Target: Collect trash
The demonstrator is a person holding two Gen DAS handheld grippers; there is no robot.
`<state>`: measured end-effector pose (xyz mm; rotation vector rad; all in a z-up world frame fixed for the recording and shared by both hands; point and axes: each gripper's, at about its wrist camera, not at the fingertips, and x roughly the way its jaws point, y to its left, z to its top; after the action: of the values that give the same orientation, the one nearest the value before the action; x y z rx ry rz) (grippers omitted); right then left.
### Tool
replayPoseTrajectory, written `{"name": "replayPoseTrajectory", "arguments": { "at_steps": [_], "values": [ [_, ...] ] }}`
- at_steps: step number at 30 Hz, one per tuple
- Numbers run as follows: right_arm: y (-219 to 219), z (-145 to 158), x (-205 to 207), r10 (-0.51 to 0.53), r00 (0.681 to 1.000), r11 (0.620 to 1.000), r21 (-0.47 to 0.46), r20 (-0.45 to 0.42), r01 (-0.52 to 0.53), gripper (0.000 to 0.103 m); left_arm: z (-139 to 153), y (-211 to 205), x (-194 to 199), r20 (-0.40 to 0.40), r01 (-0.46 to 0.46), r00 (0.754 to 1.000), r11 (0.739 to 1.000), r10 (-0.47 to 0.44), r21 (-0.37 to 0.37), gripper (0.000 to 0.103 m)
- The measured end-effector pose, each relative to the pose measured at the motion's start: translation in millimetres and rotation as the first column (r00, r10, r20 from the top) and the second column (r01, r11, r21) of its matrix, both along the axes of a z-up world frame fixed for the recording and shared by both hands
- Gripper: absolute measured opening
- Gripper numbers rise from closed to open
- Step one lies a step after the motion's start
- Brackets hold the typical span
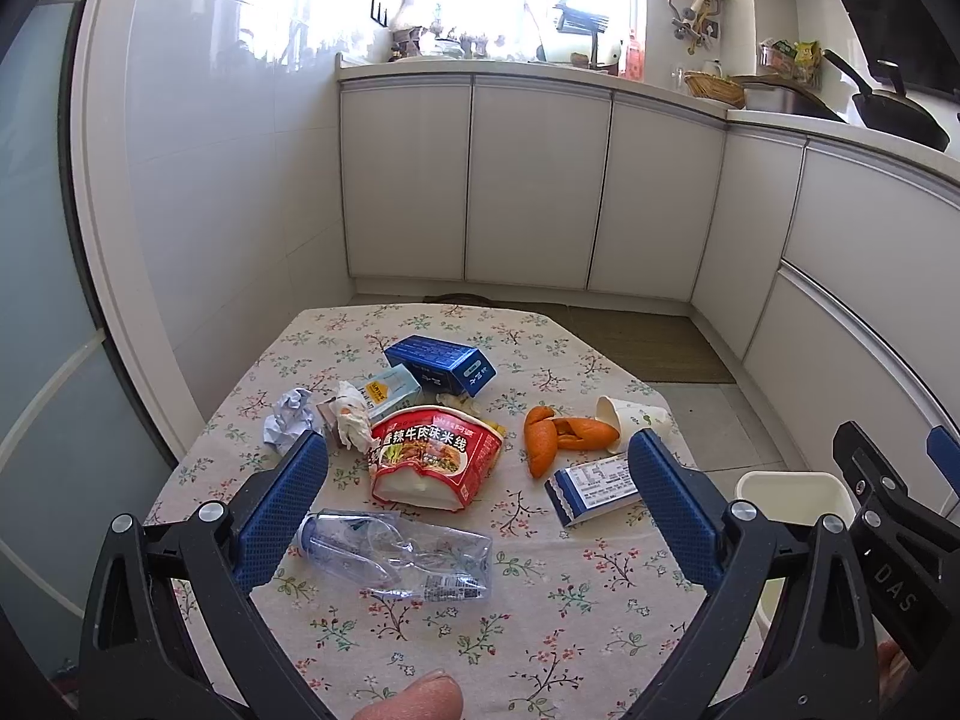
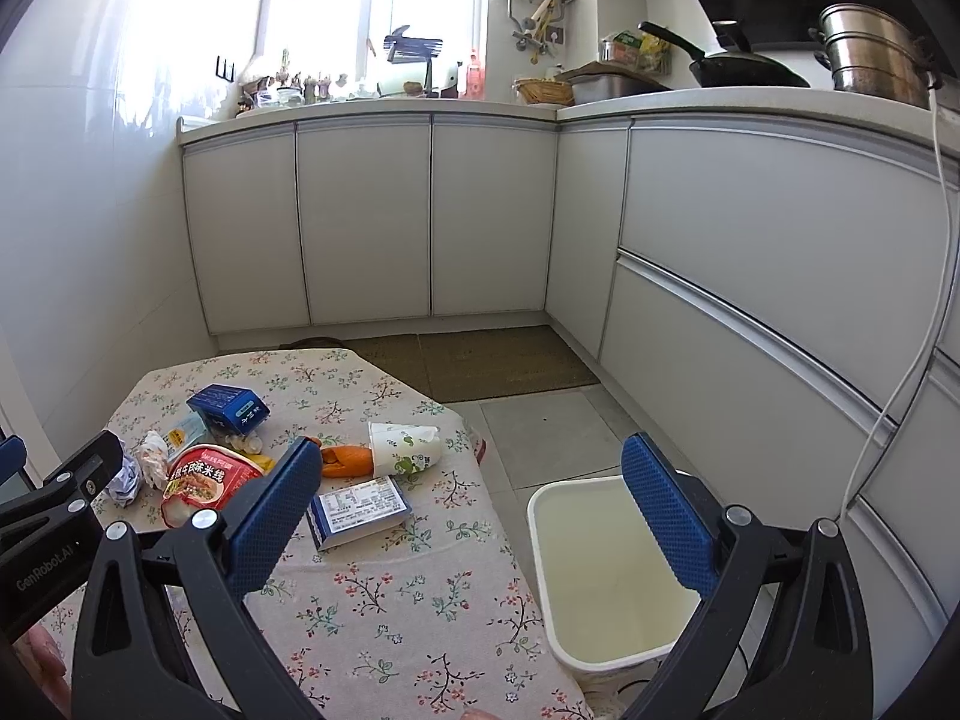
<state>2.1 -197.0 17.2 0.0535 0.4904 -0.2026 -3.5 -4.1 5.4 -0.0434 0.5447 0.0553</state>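
Observation:
Trash lies on a floral-cloth table [image 1: 540, 618]: a crushed clear bottle [image 1: 399, 552], a red noodle bowl [image 1: 435, 459], orange peel [image 1: 555, 435], a tipped paper cup [image 1: 633, 414], a blue-and-white carton [image 1: 594, 489], a dark blue box [image 1: 441, 363], a pale blue box [image 1: 390, 390], crumpled paper [image 1: 289, 423] and a tissue [image 1: 353, 423]. My left gripper [image 1: 477, 450] hangs open above the bowl and bottle, holding nothing. My right gripper [image 2: 471, 456] is open and empty over the table's right edge, beside the white bin [image 2: 606, 570] on the floor.
White cabinets [image 2: 420, 216] line the back and right walls, under a counter with a wok [image 2: 744, 69] and steel pot [image 2: 873, 54]. A brown mat [image 2: 480, 360] lies on the tiled floor beyond the table. A white cable [image 2: 906, 360] hangs at the right.

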Motion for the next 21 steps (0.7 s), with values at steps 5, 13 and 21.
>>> {"name": "replayPoseTrajectory", "arguments": {
  "at_steps": [5, 13, 21],
  "values": [
    [-0.3, 1.1, 0.2, 0.0, 1.0, 1.0, -0.004, 0.002, 0.0, 0.097, 0.0, -0.9, -0.9, 0.002, 0.001, 1.0, 1.0, -0.001, 0.001, 0.096],
    [0.1, 1.3, -0.2, 0.0, 1.0, 1.0, -0.008, 0.005, 0.0, 0.097, 0.2, -0.5, -0.8, 0.002, 0.001, 1.0, 1.0, -0.001, 0.0, 0.096],
    [1.0, 1.7, -1.2, 0.0, 1.0, 1.0, -0.012, 0.01, 0.0, 0.097, 0.1, -0.2, -0.6, 0.001, 0.001, 1.0, 1.0, -0.001, -0.001, 0.096]
  ]
}}
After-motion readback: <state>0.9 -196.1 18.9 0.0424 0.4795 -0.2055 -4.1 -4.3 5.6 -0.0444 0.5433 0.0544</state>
